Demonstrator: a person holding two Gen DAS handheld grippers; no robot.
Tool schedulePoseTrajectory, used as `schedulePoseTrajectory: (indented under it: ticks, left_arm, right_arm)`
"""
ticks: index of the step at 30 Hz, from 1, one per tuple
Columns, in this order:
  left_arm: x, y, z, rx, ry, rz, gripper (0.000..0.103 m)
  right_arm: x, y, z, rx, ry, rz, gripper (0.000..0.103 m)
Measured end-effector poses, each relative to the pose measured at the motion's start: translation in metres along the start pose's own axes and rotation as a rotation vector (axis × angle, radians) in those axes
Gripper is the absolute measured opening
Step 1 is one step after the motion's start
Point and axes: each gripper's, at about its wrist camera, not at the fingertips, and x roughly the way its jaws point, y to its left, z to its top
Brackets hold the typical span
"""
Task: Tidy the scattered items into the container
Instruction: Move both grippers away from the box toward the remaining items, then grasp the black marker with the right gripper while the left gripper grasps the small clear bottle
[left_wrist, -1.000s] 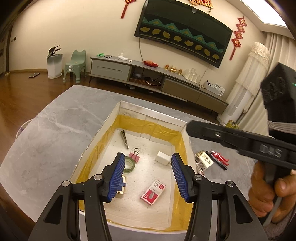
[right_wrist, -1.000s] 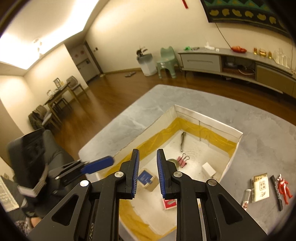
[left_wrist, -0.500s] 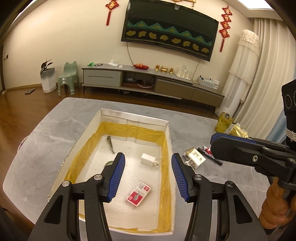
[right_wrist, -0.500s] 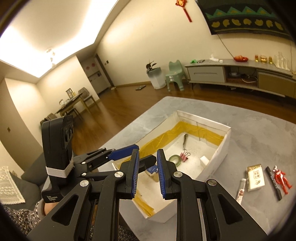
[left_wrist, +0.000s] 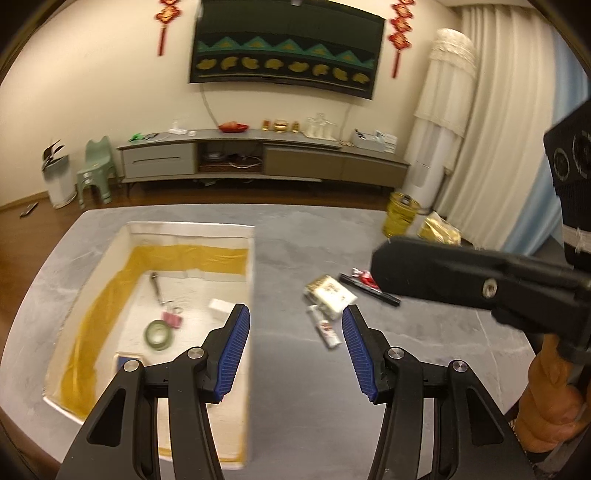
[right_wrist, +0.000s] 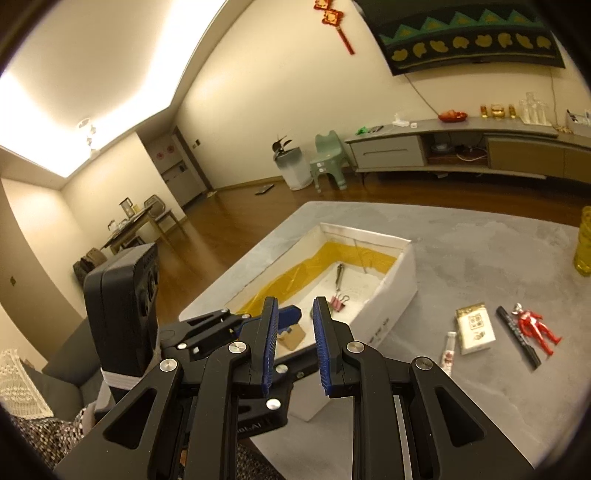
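The white box (left_wrist: 252, 295), lined with yellow tape, stands on the left of the grey table. In it lie a metal tool (left_wrist: 157, 286), a pink binder clip (left_wrist: 173, 317), a green tape roll (left_wrist: 159, 334) and a white block (left_wrist: 219, 308). Right of the box lie a white-and-gold packet (left_wrist: 330, 293), a small tube (left_wrist: 323, 326), a black pen (left_wrist: 369, 290) and a red figure (right_wrist: 535, 325). My left gripper (left_wrist: 295, 350) hangs open and empty over the box's right wall. My right gripper (right_wrist: 295, 343) is held high at the near side, slightly open with nothing between its pads.
A person's hand (left_wrist: 546, 398) holds the right gripper's handle at the right. A yellow container (right_wrist: 583, 243) stands by the table's far right edge, with a gold bag (left_wrist: 439, 230) near it. Bare grey tabletop (left_wrist: 295, 251) lies between the box and the loose items.
My left gripper has swung right, from above the box's inside to over its right wall. The right gripper has drawn back and up. Neither has taken hold of anything.
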Motion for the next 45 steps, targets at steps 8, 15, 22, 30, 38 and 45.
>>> schedulePoseTrajectory:
  ticks: [8,15,22,30,38,45]
  left_arm:
    - [0.044,-0.047,-0.001,0.044,0.069,-0.050,0.054]
    - [0.098,-0.068,-0.014,0.056,0.152,-0.048,0.054]
    - [0.141,-0.066,-0.028,0.040,0.214,-0.033,0.054]
    - [0.181,-0.041,-0.036,-0.075,0.271,-0.085,0.054]
    - [0.207,-0.035,-0.038,-0.092,0.278,-0.082,0.054]
    - [0.231,-0.029,-0.047,-0.072,0.270,-0.040,0.054]
  right_arm:
    - [-0.041,-0.050,-0.010,0.078,-0.045,-0.080,0.021]
    - [-0.049,-0.114,-0.024,0.169,-0.033,-0.182,0.024]
    - [-0.026,-0.169,-0.037,0.181,0.046,-0.297,0.032]
    - [0.032,-0.218,-0.051,0.062,0.190,-0.454,0.032]
    - [0.072,-0.249,-0.062,-0.053,0.293,-0.526,0.035]
    - [0.091,-0.270,-0.069,-0.082,0.353,-0.513,0.035]
